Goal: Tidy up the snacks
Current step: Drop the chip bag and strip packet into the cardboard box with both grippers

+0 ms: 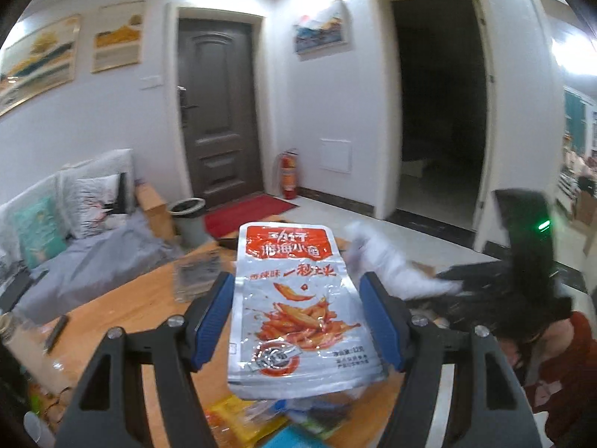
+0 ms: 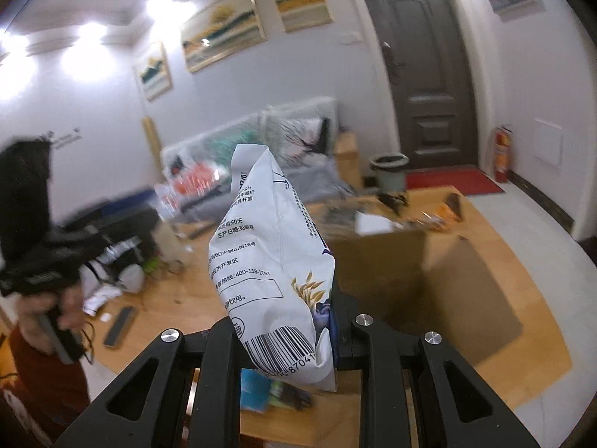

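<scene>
Left tongs point(image 1: 298, 321) are partly closed, their blue pads point(image 1: 212, 317) pressed against both sides of a silver snack packet point(image 1: 291, 310) with a red label and a fish picture. It sits in the middle of the left wrist view, raised above the wooden counter point(image 1: 130, 310). Loose wrappers point(image 1: 238, 418) lie on the counter at the bottom of that frame. Right tongs point(image 2: 287, 339) are shut tight on the lower end of a white pouch point(image 2: 272, 257) printed with a barcode and grain ears; it stands upright in the centre of the right wrist view, off the counter. An open cardboard box point(image 2: 447, 291) sits at centre right of that view. A waste bin point(image 2: 388, 171) stands in the upper right, near the dark door point(image 2: 421, 63).
</scene>
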Motion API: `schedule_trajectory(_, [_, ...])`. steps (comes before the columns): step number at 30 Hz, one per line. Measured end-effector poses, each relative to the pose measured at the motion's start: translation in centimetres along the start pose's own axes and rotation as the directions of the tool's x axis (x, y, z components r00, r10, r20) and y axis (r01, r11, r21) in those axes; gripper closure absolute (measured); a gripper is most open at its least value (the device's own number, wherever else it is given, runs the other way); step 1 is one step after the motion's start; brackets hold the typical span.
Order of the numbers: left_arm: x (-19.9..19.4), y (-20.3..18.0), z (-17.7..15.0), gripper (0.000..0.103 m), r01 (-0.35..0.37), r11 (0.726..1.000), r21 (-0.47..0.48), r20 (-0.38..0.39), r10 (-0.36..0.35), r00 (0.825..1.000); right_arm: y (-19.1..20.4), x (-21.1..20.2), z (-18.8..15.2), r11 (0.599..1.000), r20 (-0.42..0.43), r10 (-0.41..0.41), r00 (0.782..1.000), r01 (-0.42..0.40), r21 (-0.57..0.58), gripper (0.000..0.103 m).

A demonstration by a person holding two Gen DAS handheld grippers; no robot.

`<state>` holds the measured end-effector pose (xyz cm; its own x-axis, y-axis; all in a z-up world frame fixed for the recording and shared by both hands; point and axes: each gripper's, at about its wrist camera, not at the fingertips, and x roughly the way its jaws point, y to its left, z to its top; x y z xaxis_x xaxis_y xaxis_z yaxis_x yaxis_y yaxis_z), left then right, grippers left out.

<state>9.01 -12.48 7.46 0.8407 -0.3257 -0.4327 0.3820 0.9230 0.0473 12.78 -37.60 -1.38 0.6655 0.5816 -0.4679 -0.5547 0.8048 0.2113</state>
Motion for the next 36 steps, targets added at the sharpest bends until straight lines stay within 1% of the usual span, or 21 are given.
schedule_trajectory(2, [1.9,-1.4,0.6,0.037,0.046,0.999,0.006,-0.024,-0.045,0.999,-1.9,0.8,-0.6,0.999,-0.042,-0.026,0.999,0.027,0.021,0.087])
schedule_trajectory(4, [3.7,-2.5,0.9,0.037,0.068,0.998,0.018,-0.047,-0.067,0.997,-3.5,1.9,-1.1,0.999,-0.084,-0.037,0.996,0.040,0.032,0.087])
schedule_trajectory(9, [7.9,-3.9,0.9,0.037,0.126,0.992,0.016,-0.113,-0.124,0.986,-5.3,4.2,-1.9,1.000,-0.171,-0.015,0.985,0.018,0.015,0.087])
schedule_trajectory(12, [10.3,-5.1,0.8,0.037,0.133,0.991,0.023,-0.157,-0.128,0.979,-6.0,5.4,-1.9,1.000,-0.209,-0.017,0.978,0.017,0.001,0.086])
schedule_trajectory(15, [12.4,-5.3,0.9,0.036,0.137,0.990,0.021,-0.197,-0.131,0.972,-6.4,6.3,-2.0,1.000,-0.227,-0.024,0.974,0.022,-0.011,0.085])
schedule_trajectory(17, [13.7,-5.5,0.7,0.036,0.133,0.991,0.015,-0.220,-0.127,0.967,-6.4,7.0,-2.1,1.000,-0.244,-0.019,0.970,0.019,0.000,0.082])
schedule_trajectory(19, [14.5,-5.3,0.4,0.033,0.128,0.992,0.020,-0.243,-0.119,0.963,-6.5,7.7,-2.6,0.999,-0.277,-0.040,0.960,0.040,-0.005,0.079])
schedule_trajectory(20, [14.8,-5.2,0.2,0.024,0.121,0.992,0.026,-0.252,-0.110,0.961,-6.5,7.9,-3.0,0.998,-0.287,-0.056,0.956,0.052,-0.021,0.073])
schedule_trajectory(21, [14.6,-5.3,-0.2,0.016,0.115,0.993,0.032,-0.252,-0.103,0.962,-6.5,8.1,-3.1,0.998,-0.288,-0.057,0.956,0.051,-0.028,0.060])
schedule_trajectory(22, [14.7,-5.3,-0.2,0.014,0.105,0.993,0.044,-0.248,-0.091,0.964,-6.3,7.9,-3.4,0.998,-0.279,-0.055,0.959,0.047,-0.036,0.051])
schedule_trajectory(23, [14.7,-5.2,-0.3,0.012,0.097,0.994,0.055,-0.245,-0.081,0.966,-6.2,7.7,-3.4,0.998,-0.262,-0.052,0.964,0.043,-0.038,0.036])
schedule_trajectory(24, [14.7,-5.2,-0.4,0.012,0.095,0.994,0.058,-0.245,-0.078,0.966,-6.0,7.3,-3.4,0.998,-0.240,-0.047,0.970,0.039,-0.040,0.028])
schedule_trajectory(27, [14.5,-4.7,-0.6,0.012,0.100,0.994,0.042,-0.241,-0.087,0.967,-5.5,6.2,-3.0,0.999,-0.203,-0.035,0.979,0.027,-0.043,0.021])
schedule_trajectory(32, [13.7,-3.5,-0.5,0.007,0.084,0.996,0.025,-0.220,-0.076,0.973,-5.0,6.2,-2.5,0.998,-0.207,-0.043,0.977,0.031,-0.058,0.021])
schedule_trajectory(36, [12.3,-3.0,-0.3,0.007,0.079,0.997,0.008,-0.202,-0.076,0.976,-4.6,5.9,-2.2,0.998,-0.199,-0.038,0.979,0.027,-0.057,0.021])
